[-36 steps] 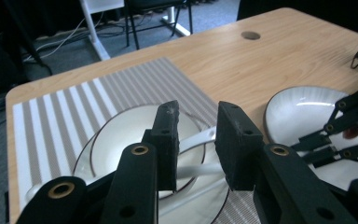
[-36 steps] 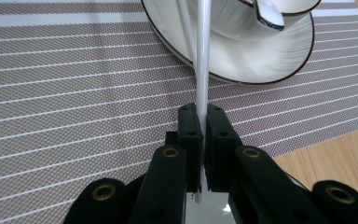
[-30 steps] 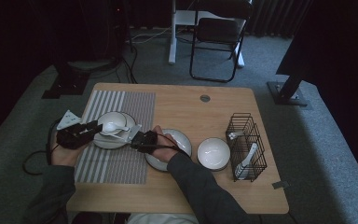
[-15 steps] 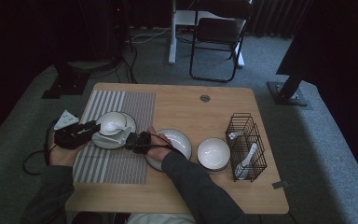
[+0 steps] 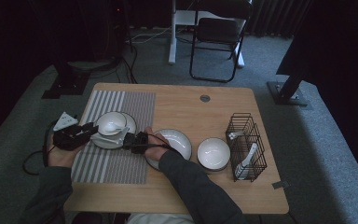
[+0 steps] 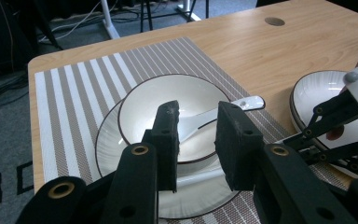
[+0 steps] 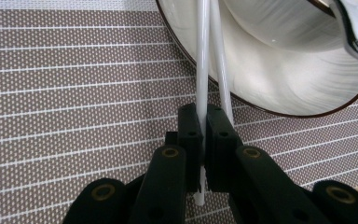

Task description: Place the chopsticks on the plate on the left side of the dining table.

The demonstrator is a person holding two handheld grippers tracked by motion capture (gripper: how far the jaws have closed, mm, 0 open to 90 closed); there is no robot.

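my right tongs (image 7: 204, 140) are clamped tight on a pair of white chopsticks (image 7: 203, 60), near their lower ends. the two sticks run up from between the pads, across the striped mat (image 7: 74, 93) and over the rim of the plate (image 7: 279, 88), one of them slanting away a little from the other. a short stub of stick pokes out below the pads. in the high view these tongs (image 5: 131, 140) sit just right of the plate (image 5: 103, 140), with my hand (image 5: 154, 145) partly over the wide bowl (image 5: 175, 142) next to the mat.

my left tongs (image 6: 196, 140) stand half open, with nothing pressed between the pads. they point across the small bowl (image 6: 168, 105) that sits on the plate (image 6: 196, 191). a white spoon (image 6: 216, 116) lies in that bowl, its handle sticking out over the rim toward the bare table (image 6: 270, 51); the handle shows in the gap between my pads, but it looks to lie beyond them rather than in them, though i can't be quite sure from this angle. from above, these tongs (image 5: 91, 131) reach the left side of the bowl (image 5: 112, 122).

further right on the table stand another bowl (image 5: 213, 153) and a wire basket (image 5: 247, 144) with white utensils in it.
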